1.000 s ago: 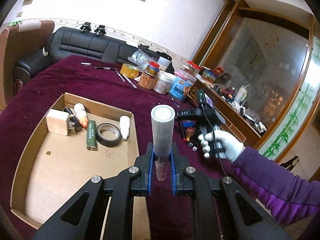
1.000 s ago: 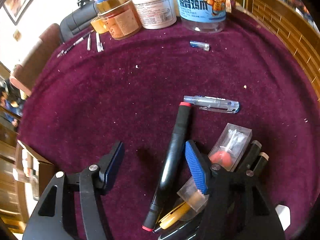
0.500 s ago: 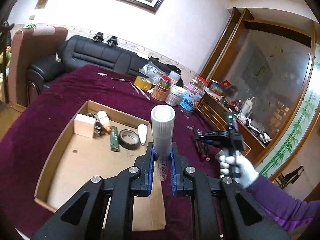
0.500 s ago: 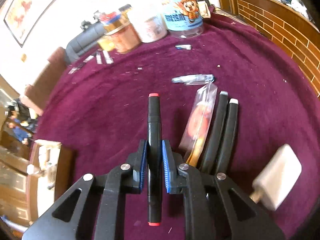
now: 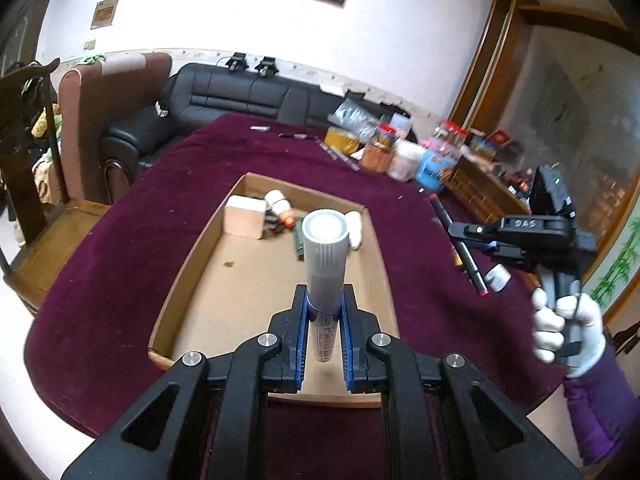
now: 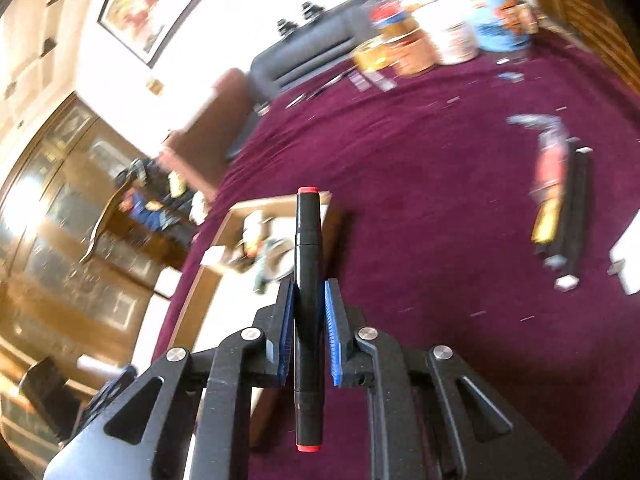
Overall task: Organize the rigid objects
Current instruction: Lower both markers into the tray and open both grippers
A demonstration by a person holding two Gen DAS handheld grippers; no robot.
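My left gripper (image 5: 324, 320) is shut on a grey paint marker (image 5: 324, 258) and holds it above the shallow cardboard box (image 5: 192, 264). The box holds a white plug block (image 5: 245, 216), a small bottle, a green stick and a white tube. My right gripper (image 6: 307, 312) is shut on a black marker with red ends (image 6: 307, 264), lifted off the purple tablecloth and pointing toward the box (image 6: 224, 232). It also shows in the left wrist view (image 5: 460, 242), to the right of the box, gripping the same black marker (image 5: 466, 258).
Jars, tins and a tape roll (image 5: 404, 152) stand at the table's far side. Black pens and a packet (image 6: 560, 200) and a white adapter (image 6: 628, 256) lie on the cloth at the right. A black sofa (image 5: 248, 96) and a chair (image 5: 92, 120) stand behind the table.
My right gripper has closed on the black marker, lifted it off the cloth and swung left toward the box. My left gripper has risen and drawn back, still gripping the grey marker.
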